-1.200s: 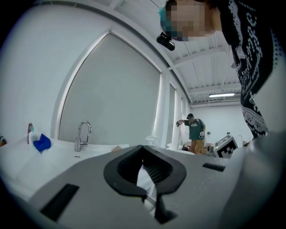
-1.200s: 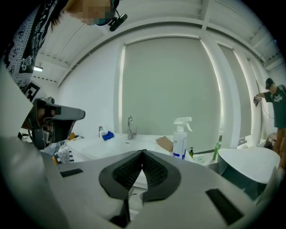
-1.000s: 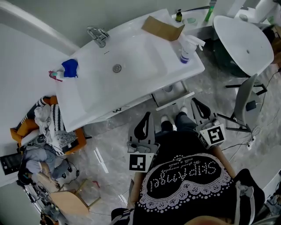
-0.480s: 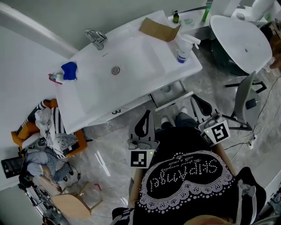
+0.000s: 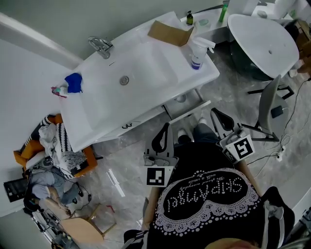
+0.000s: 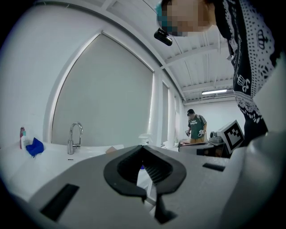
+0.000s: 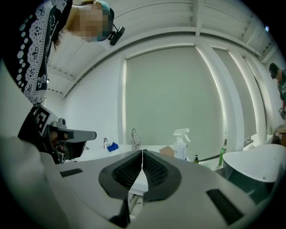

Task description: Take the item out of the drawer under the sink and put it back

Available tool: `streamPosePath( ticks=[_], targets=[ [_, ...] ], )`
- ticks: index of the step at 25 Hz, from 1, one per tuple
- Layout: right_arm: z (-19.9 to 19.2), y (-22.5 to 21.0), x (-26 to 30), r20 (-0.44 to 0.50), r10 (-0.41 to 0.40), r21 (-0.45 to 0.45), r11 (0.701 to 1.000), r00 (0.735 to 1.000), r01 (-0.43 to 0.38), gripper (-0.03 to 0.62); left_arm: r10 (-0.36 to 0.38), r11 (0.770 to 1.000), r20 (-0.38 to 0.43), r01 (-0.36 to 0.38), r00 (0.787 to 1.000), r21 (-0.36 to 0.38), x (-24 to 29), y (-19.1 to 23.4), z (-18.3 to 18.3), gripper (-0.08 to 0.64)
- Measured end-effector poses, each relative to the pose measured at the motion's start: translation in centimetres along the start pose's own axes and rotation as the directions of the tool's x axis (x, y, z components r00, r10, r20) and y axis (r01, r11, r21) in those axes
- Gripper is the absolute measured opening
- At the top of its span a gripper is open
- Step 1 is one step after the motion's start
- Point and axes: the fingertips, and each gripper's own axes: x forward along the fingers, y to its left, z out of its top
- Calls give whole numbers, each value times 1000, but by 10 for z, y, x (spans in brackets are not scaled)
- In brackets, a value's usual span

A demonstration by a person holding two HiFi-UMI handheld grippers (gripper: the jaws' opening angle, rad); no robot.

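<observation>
Holding both grippers closed and empty, just short of the open drawer

Nearest to us is our black top (image 5: 206,194) with its pale lace print. Just beyond it we hold the left gripper (image 5: 166,127) and the right gripper (image 5: 214,113) side by side, well apart, both aimed toward the sink (image 5: 141,82). On each one the fingers meet at the tips. Each gripper's own view shows nothing caught between them, only the room through the slim gap lower down. Neither gripper touches anything. Our feet (image 5: 182,132) show between them on the grey marbled floor (image 5: 121,155).

Just past the feet, the drawer (image 5: 193,111) under the right end of the sink is pulled out toward us. A small round pale item (image 5: 181,98) lies inside it, toward its left end. We cannot tell what it is.

To the near left of the sink sits an orange basket (image 5: 22,155) heaped with clothes (image 5: 58,141).

At the right end of the sink's top a spray bottle (image 5: 196,52) stands upright. A folded piece of brown cardboard (image 5: 170,33) lies just behind it. A blue cloth (image 5: 74,82) sits at the left end, and the faucet (image 5: 99,46) rises at the far edge.

Farther right, a grey chair (image 5: 268,104) stands near a large white oval form (image 5: 262,39). On a ledge beyond the cardboard we see a small dark bottle (image 5: 189,18) and a green tube (image 5: 225,9). In the left gripper view, another person (image 6: 196,127) in a green top stands far off.
</observation>
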Motion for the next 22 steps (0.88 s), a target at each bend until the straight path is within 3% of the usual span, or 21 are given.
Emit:
streamPosePath(
  ticks=[11,22],
  targets=[
    [-3,1,-4,-13,-2,4,1000,1000,2,20,15,1000,3,-15,1000,-20,-5,0,-1,6],
    [-6,14,3,-39,49,-13,999,998,-50,20,76,996,9,-75,997,-47,-21,11,-2,5]
  ],
)
